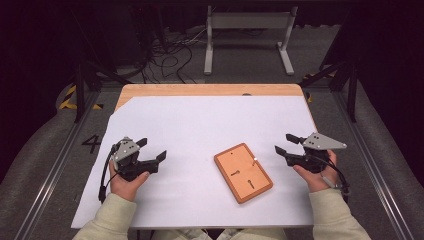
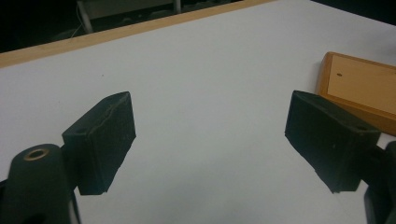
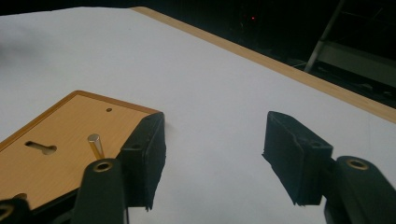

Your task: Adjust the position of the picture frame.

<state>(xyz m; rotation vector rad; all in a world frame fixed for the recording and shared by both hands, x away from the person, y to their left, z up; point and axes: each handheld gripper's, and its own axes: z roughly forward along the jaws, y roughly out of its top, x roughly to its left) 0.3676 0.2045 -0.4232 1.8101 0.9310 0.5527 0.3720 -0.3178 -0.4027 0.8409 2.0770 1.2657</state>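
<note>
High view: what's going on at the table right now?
A person holds a gripper in each hand over a white sheet on the table. The left gripper and the right gripper are both open and hold nothing. Between them lies a wooden board with a small metal pin standing in it and keyhole slots. The right gripper is nearer the board; neither touches it.

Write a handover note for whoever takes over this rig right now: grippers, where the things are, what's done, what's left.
Left gripper: open, holding nothing, off to the left of the wooden board.
Right gripper: open, holding nothing, just right of the board.
Board: lies flat and askew on the white sheet, between the grippers. A small metal pin stands in it near the right-hand edge; two keyhole-shaped slots show in its face.
Done: nothing gripped yet.
Left: probably grasping the pin or board; right gripper is nearer.
</note>
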